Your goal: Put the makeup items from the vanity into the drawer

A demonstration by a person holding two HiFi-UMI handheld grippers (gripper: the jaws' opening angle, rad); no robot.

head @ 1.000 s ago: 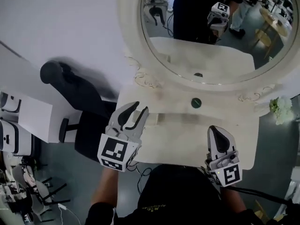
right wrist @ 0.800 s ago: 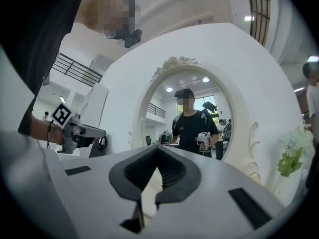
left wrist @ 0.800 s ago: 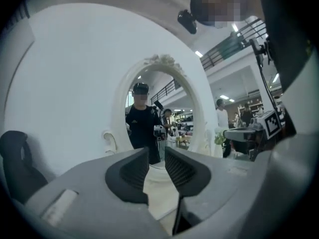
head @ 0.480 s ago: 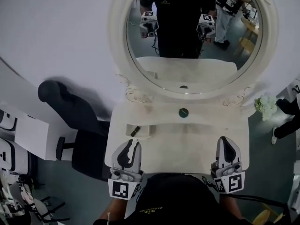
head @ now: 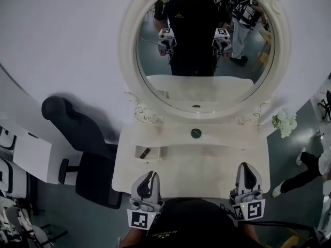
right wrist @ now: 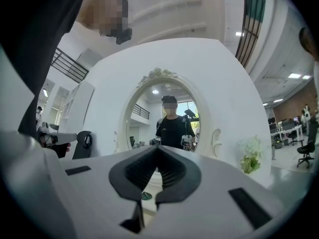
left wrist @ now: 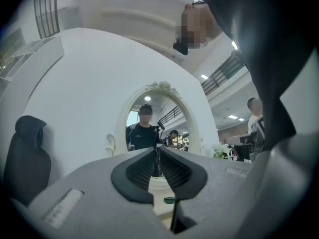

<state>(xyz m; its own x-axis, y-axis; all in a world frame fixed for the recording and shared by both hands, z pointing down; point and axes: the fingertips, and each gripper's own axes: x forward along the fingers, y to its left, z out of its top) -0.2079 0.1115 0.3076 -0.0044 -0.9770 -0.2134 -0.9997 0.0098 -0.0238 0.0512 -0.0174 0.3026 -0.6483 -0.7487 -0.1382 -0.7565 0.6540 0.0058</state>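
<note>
Left claw [head: 151, 174]: jaws closing, nearly together, nothing between them. Right claw [head: 247, 166]: jaws together, empty. Both hover at the near edge of the surface [head: 201, 161]. Jar [head: 195, 133] stands by the mirror [head: 204, 94].

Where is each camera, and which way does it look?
Head view: on the person's head, looking steeply down at the vanity and mirror; the left gripper and right gripper show at the bottom.
Left gripper view: rides the left gripper, faces the mirror along its fingers, which are closing with nothing between.
Right gripper view: rides the right gripper, faces the mirror; fingers together, empty.
Shared: all see the mirror and round green item.
</note>
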